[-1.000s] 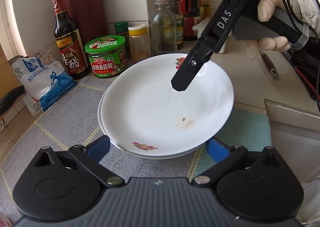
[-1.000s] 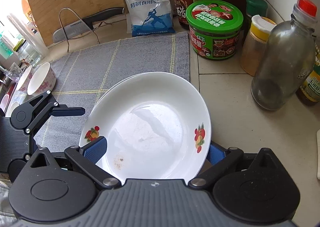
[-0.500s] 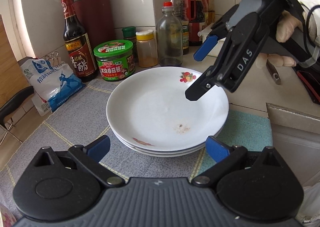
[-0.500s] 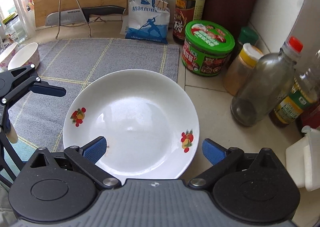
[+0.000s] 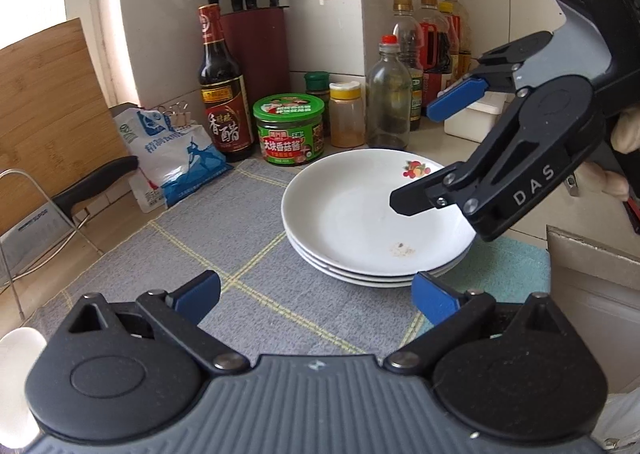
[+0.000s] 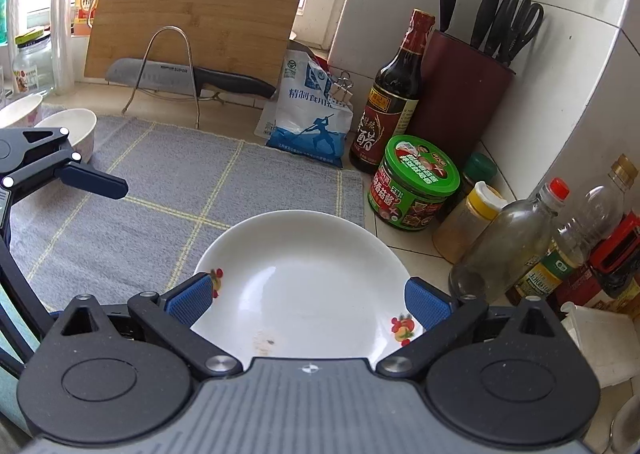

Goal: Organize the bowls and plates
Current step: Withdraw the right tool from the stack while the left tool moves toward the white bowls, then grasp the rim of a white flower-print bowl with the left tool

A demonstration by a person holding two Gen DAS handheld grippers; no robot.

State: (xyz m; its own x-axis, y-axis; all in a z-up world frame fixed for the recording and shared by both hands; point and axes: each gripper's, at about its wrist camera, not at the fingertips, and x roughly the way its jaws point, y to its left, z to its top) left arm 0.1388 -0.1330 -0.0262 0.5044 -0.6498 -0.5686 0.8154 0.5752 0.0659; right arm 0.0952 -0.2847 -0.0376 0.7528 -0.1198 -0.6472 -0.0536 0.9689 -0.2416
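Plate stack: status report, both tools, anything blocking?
Left tool open, empty. Right tool open above plate stack, three high on mat. Bowls unstacked at far edge. Nothing blocking.

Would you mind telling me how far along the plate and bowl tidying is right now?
Done: three plates sit stacked on the grey mat. In hand: nothing; the left gripper and the right gripper both have jaws open, the right above the stack. Left: two bowls at the mat's far edge remain unstacked.
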